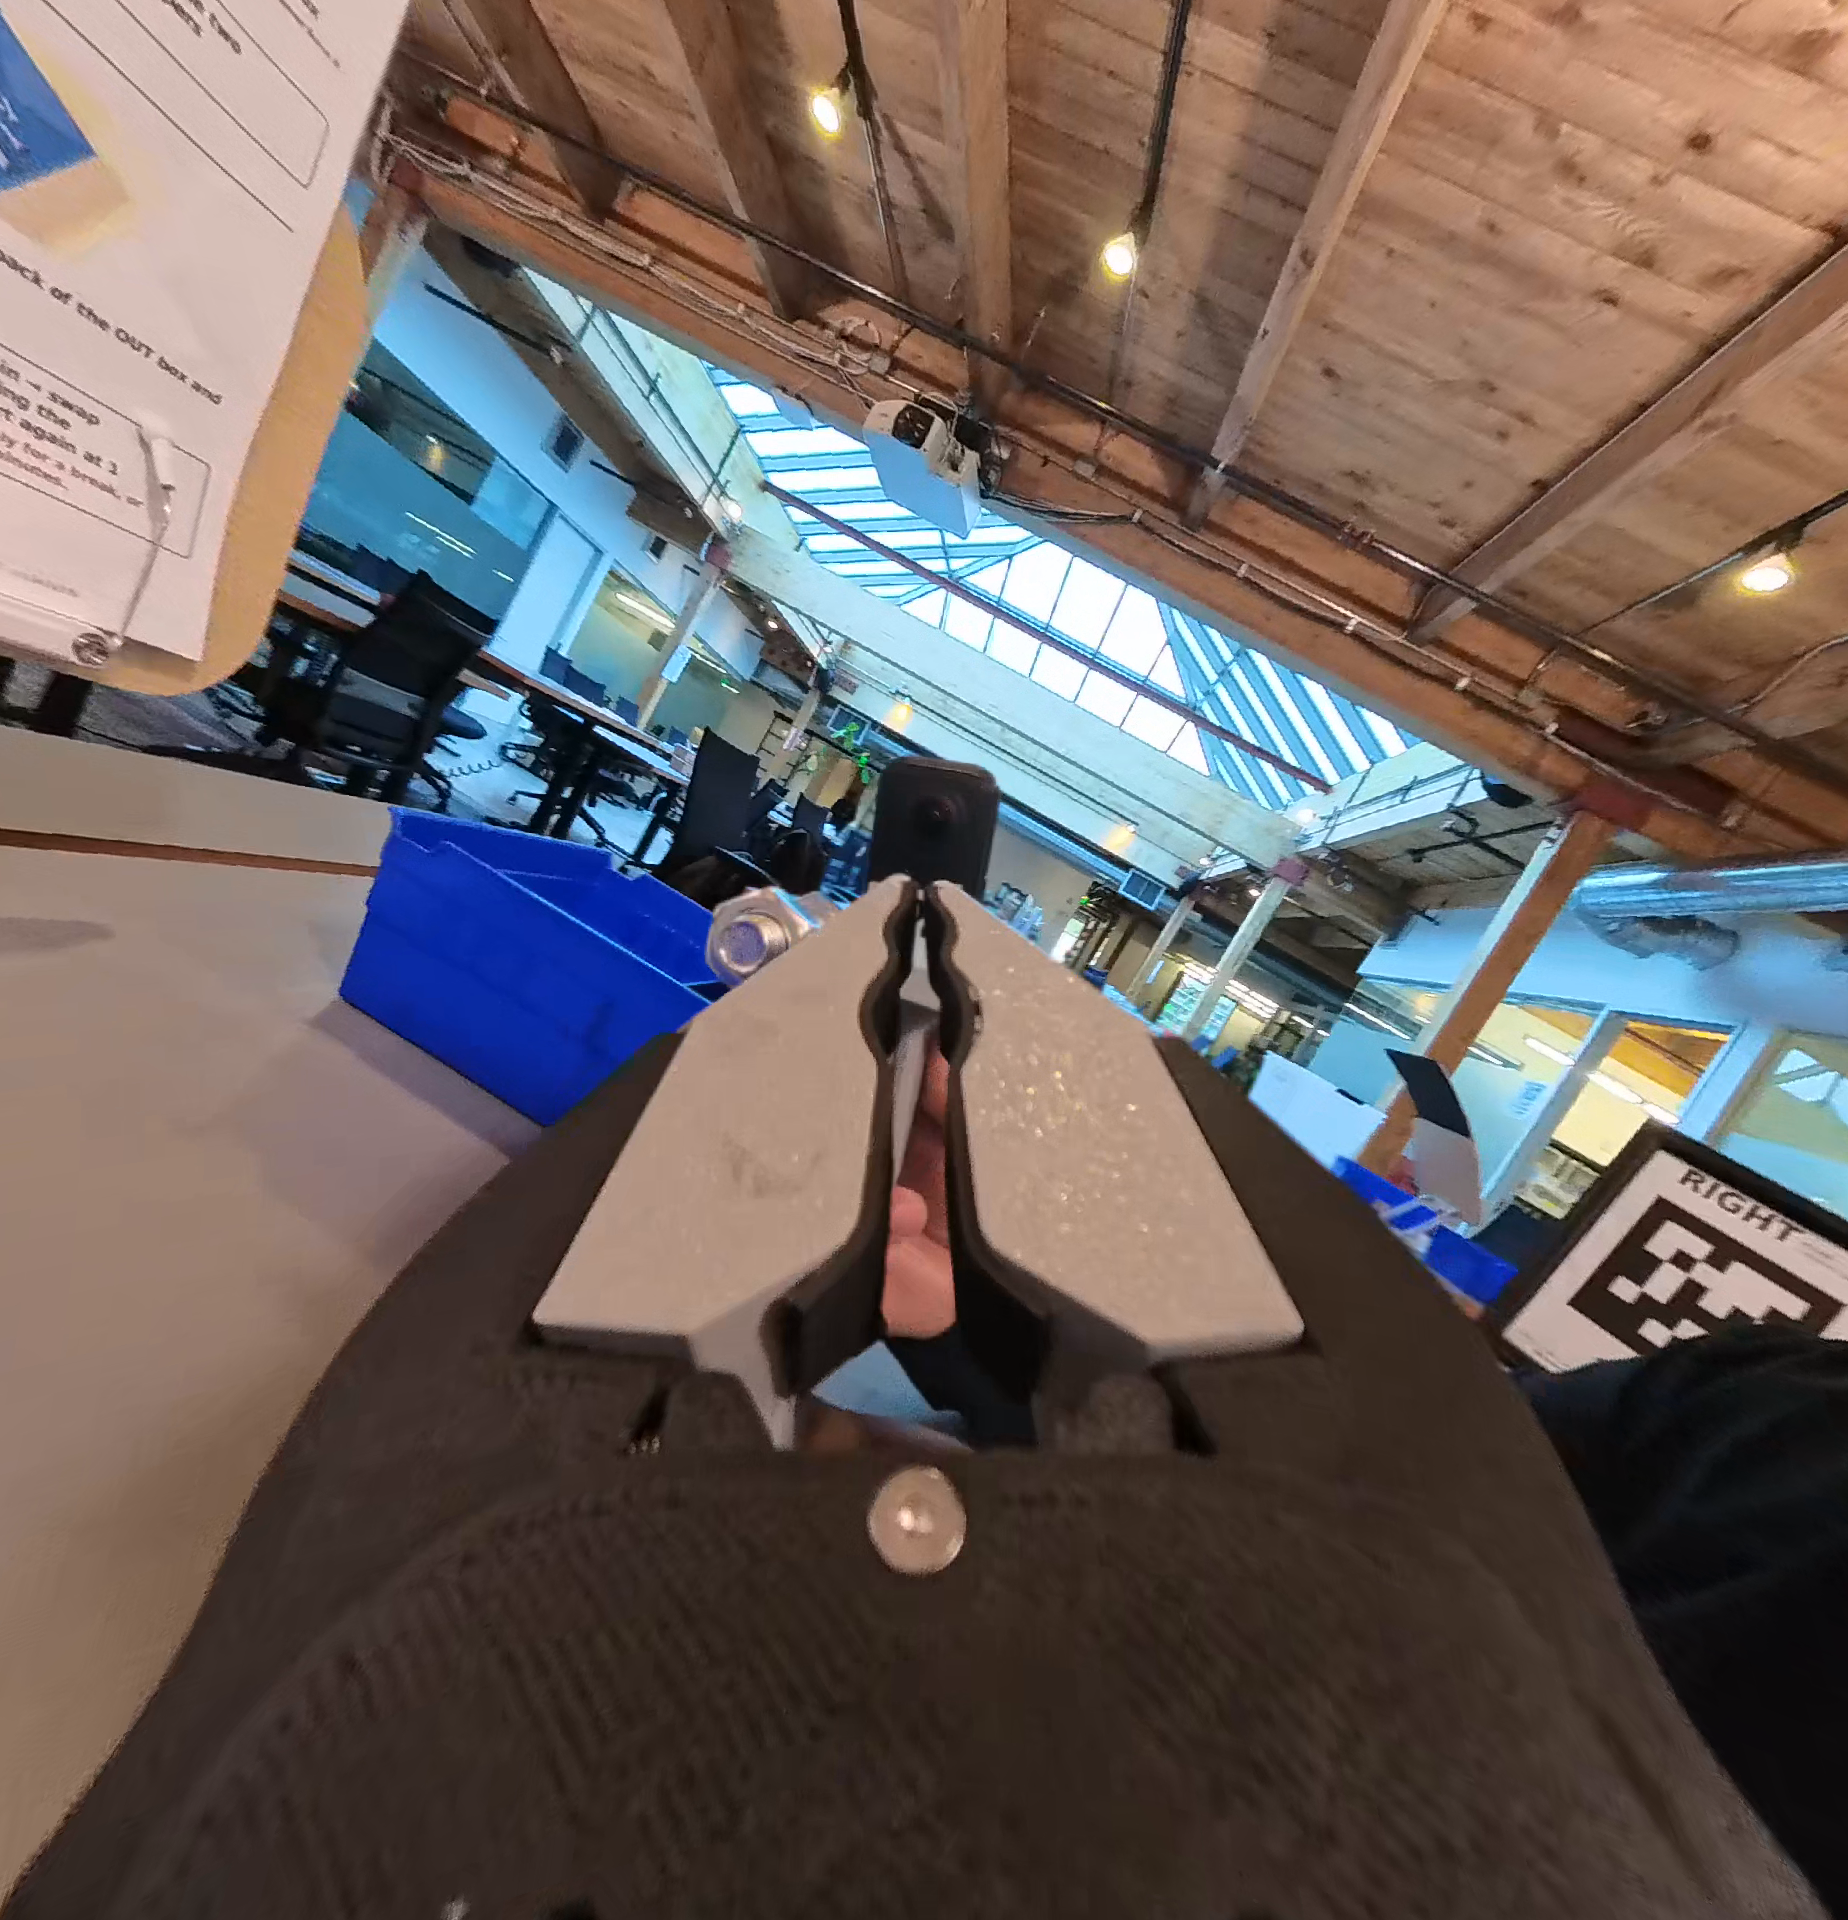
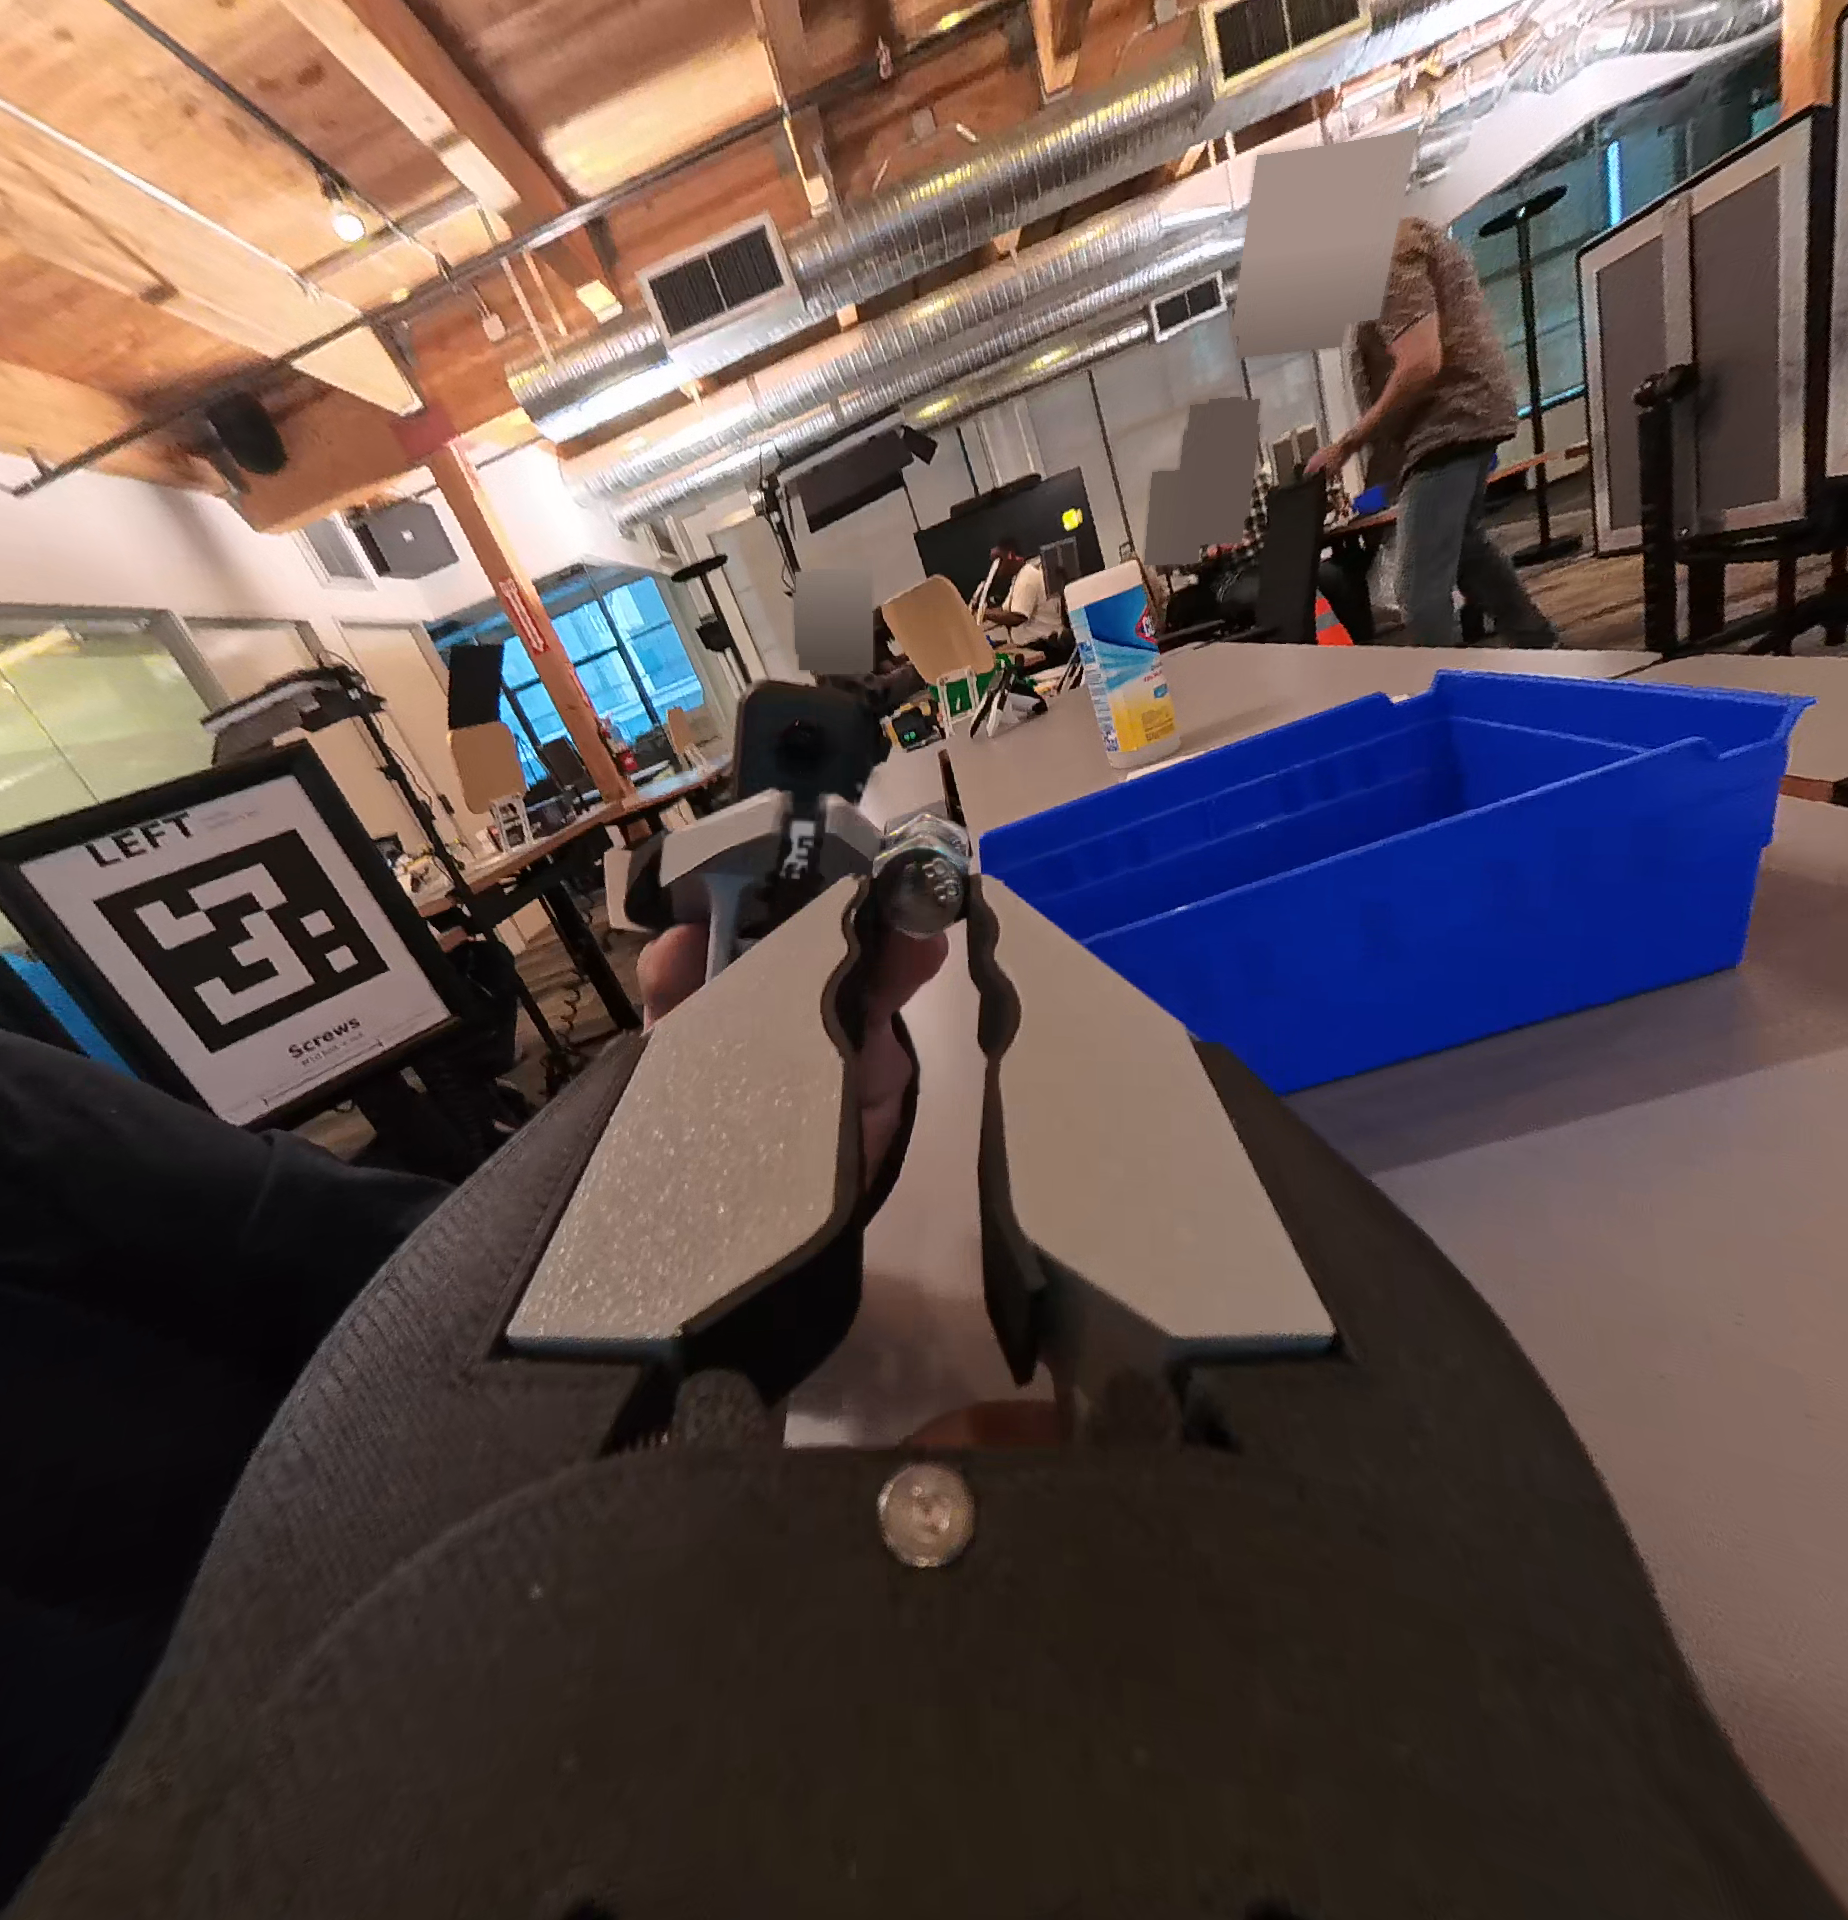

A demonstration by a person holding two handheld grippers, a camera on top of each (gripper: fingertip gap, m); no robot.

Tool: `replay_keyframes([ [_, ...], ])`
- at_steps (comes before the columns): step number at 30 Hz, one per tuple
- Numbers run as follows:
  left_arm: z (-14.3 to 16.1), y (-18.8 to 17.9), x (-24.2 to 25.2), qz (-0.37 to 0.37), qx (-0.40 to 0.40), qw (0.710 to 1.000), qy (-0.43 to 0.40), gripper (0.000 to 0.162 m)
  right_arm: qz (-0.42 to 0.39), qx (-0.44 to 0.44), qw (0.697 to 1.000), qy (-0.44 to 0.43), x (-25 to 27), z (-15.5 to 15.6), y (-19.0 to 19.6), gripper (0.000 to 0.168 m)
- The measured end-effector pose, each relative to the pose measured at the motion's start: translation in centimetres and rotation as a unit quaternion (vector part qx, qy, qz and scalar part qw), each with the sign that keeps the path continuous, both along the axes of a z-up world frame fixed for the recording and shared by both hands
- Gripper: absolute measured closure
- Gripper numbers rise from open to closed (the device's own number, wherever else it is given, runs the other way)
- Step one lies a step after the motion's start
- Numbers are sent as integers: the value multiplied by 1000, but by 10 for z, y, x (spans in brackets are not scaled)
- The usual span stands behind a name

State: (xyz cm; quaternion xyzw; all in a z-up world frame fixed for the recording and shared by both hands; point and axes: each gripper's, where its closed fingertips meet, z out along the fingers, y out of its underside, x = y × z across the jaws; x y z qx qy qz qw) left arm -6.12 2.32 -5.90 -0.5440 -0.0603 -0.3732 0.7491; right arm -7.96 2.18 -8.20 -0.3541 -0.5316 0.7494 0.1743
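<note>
Silver bolt [image 2: 922, 885] with a nut threaded on it sits at my right gripper [image 2: 915, 904] tips, its round end facing the camera and its long axis running away along the fingers. My right jaws stand narrowly apart around it; I can't tell if they pinch it. From the left wrist view the bolt [image 1: 748, 943] pokes out left of my left gripper [image 1: 918, 891], long axis crosswise, end toward the blue bin [image 1: 515, 966]. My left jaws are pressed together at the tips. Both hover above the grey table [image 2: 1522, 1195], bin [image 2: 1419, 883] just beside.
</note>
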Motion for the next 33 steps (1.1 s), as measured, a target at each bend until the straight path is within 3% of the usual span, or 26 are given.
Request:
replay_keyframes([
  [10, -3, 1, -4, 34, -2, 999, -10, 141, 28, -90, 994, 53, 15, 28, 10, 154],
  [22, 8, 2, -10, 40, 38, 998, -43, 145, 44, -79, 995, 41, 12, 20, -2, 154],
  [28, 4, 10, -14, 54, -23, 997, 40, 146, 39, -63, 997, 14, 7, 11, 3, 152],
  [33, 0, 13, -15, 22, -106, 984, 140, 146, -9, 77, 997, 1, 7, -3, 9, 137],
])
